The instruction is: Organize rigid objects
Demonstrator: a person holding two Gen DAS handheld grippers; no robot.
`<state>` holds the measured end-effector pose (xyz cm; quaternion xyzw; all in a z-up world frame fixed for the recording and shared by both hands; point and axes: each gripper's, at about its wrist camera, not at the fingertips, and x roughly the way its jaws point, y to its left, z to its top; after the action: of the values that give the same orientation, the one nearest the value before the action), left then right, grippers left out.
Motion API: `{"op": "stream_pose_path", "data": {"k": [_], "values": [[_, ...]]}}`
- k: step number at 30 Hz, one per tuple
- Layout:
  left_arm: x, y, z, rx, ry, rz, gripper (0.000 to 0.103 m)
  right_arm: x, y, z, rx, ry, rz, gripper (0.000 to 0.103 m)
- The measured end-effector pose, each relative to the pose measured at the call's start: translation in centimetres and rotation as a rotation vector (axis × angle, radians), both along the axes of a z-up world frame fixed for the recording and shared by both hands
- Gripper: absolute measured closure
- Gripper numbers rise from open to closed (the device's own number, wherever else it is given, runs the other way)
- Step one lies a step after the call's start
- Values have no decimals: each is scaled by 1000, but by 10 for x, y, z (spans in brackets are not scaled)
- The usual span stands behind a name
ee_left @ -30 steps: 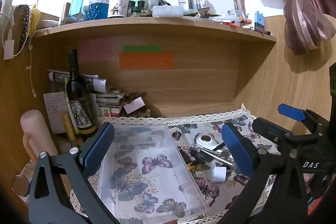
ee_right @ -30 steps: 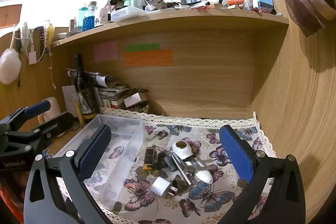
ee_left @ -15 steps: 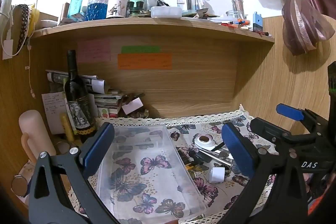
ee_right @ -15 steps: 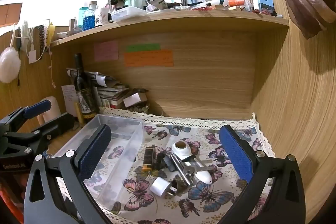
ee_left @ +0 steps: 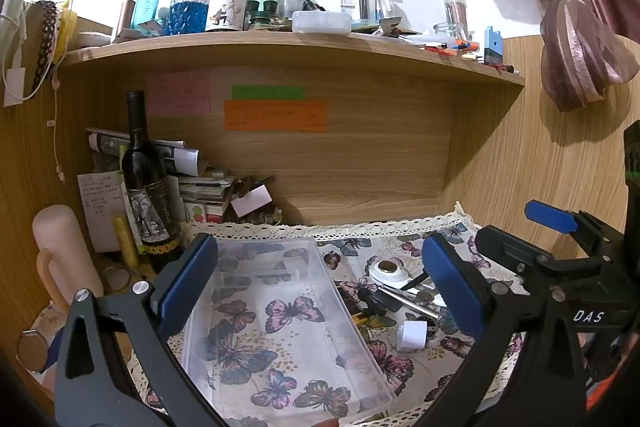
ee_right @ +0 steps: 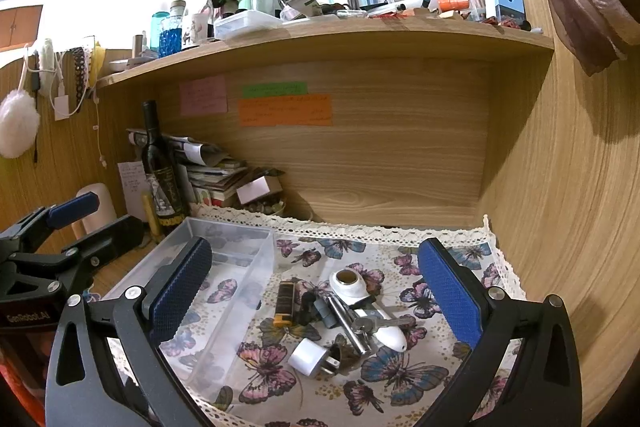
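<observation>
A clear plastic bin (ee_left: 332,291) (ee_right: 256,267) lies empty on the butterfly cloth. Right of it sits a pile of small rigid items: a white plug adapter (ee_right: 310,357) (ee_left: 412,335), a black and yellow lighter (ee_right: 285,303), a white round-topped piece (ee_right: 347,283) (ee_left: 386,269), a metal rod with keys (ee_right: 352,323), and a white oval piece (ee_right: 390,337). My left gripper (ee_left: 320,287) is open and empty above the bin. My right gripper (ee_right: 316,295) is open and empty above the pile.
A wine bottle (ee_left: 146,187) stands at the back left beside stacked papers and boxes (ee_right: 216,175). A pale cylinder (ee_left: 60,251) stands far left. A wooden shelf (ee_right: 320,39) overhead carries several bottles. Wood panels close the back and right side.
Both grippers have shifted only slightly; the left wrist view has drifted a little. Both stay open and nothing on the cloth has moved.
</observation>
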<state>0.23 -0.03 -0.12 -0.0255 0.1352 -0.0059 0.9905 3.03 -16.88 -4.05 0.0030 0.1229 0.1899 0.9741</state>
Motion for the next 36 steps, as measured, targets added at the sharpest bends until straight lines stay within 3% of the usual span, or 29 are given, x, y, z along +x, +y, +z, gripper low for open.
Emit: {"op": "stream_pose_path", "data": {"k": [36], "values": [[-3, 7, 0, -11, -11, -2, 0, -2, 1, 0, -5, -2, -5, 0]]}}
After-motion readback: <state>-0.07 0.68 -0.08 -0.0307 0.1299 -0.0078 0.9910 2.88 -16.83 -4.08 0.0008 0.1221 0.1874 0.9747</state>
